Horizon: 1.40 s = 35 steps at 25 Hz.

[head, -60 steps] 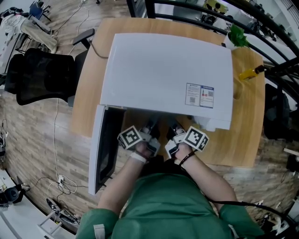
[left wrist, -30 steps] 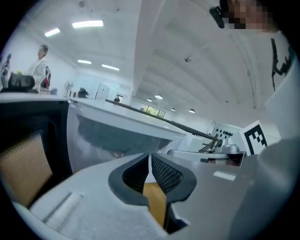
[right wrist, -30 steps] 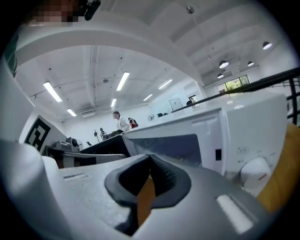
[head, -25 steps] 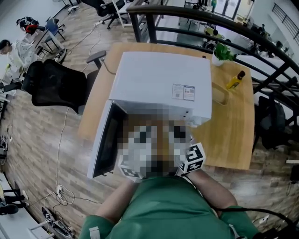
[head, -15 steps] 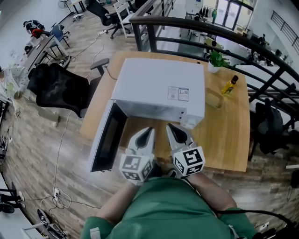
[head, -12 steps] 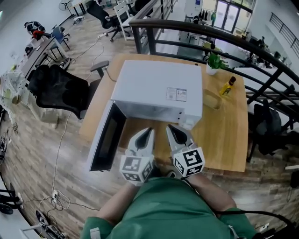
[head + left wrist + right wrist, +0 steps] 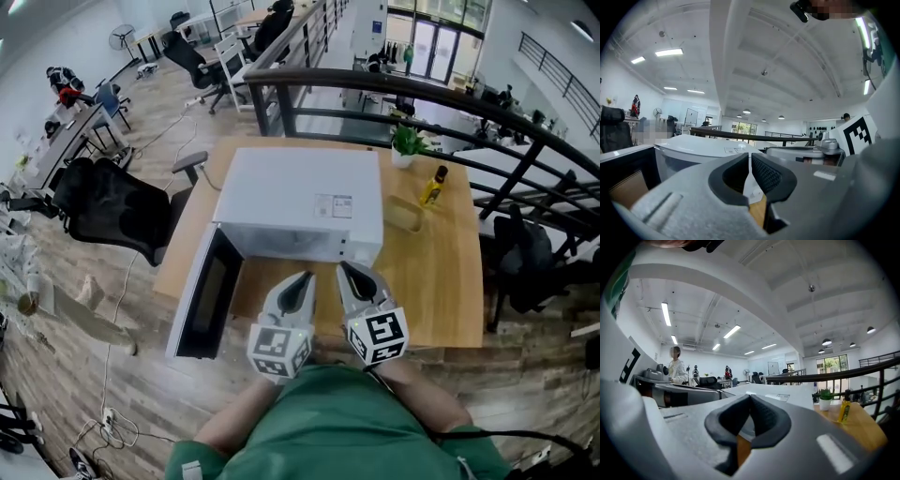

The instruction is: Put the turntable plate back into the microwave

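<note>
left gripper [image 7: 750,164] fingers: pressed together pad to pad, nothing between them; only the wooden table shows through the slit below the tips
right gripper [image 7: 750,401] fingers: also closed tight on themselves, holding nothing
touching: neither gripper touches the microwave [image 7: 295,197] or its door [image 7: 202,300]
left gripper pose: held in front of the person's chest in the head view [image 7: 305,278], pointing about level at the microwave's front, tips near its lower front edge but apart from it
right gripper pose: just beside the left one [image 7: 345,270], pointing the same way, the two almost parallel
hands: mostly hidden under the marker cubes, left cube [image 7: 279,349], right cube [image 7: 377,336]
microwave: white, on the wooden table [image 7: 441,281], door swung open to the left
turntable plate: cannot tell where it is; the head view looks down on the microwave's top and the cavity is hidden
counts: two grippers, two marker cubes, one microwave, one open door, one yellow bottle [image 7: 431,186], one potted plant [image 7: 406,142], both at the table's far right, well apart from the grippers
beside the table: one black office chair [image 7: 108,202], at the left
</note>
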### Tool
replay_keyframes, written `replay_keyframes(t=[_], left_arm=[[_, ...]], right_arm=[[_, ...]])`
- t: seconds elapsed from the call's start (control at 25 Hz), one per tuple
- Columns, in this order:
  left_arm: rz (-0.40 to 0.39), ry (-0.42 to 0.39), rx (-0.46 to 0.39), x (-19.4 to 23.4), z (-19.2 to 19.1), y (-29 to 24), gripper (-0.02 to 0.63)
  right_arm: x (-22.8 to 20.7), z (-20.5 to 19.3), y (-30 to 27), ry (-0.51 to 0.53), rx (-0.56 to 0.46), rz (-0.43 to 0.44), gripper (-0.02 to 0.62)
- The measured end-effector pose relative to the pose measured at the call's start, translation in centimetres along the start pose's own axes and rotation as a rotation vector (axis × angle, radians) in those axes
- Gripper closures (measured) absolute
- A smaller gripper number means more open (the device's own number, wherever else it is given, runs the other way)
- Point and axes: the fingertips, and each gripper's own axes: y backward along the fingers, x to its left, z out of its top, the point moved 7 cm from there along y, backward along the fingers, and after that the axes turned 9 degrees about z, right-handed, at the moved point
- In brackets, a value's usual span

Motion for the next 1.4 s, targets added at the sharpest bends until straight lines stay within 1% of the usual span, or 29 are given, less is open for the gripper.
replay_keyframes(t=[0.12, 0.24, 0.48, 0.84, 1.16, 1.4], left_arm=[[-0.022, -0.017, -0.003, -0.8, 0.0, -0.1, 0.580], [-0.036, -0.037, -0.013, -1.4, 0.2, -0.1, 0.580], [-0.027, -0.052, -0.037, -2.0, 1.3, 0.6, 0.580], [-0.016, -0.062, -0.039, -2.2, 1.5, 0.6, 0.580], [-0.029, -0.076, -0.045, -2.7, 1.7, 0.3, 0.580], [-0.030, -0.071, -0.037, -3.0, 1.4, 0.2, 0.580]], right_arm=[[-0.2, -0.1, 0.4, -0.002, -0.001, -0.006, 0.592], [-0.1, 0.1, 0.5, -0.004, -0.012, 0.018, 0.592], [0.2, 1.2, 1.1, -0.001, -0.027, 0.036, 0.592], [0.2, 1.5, 1.3, 0.016, -0.039, 0.045, 0.592], [0.0, 1.9, 1.7, 0.037, -0.046, 0.033, 0.592], [-0.2, 1.4, 2.1, 0.026, -0.039, 0.024, 0.592]])
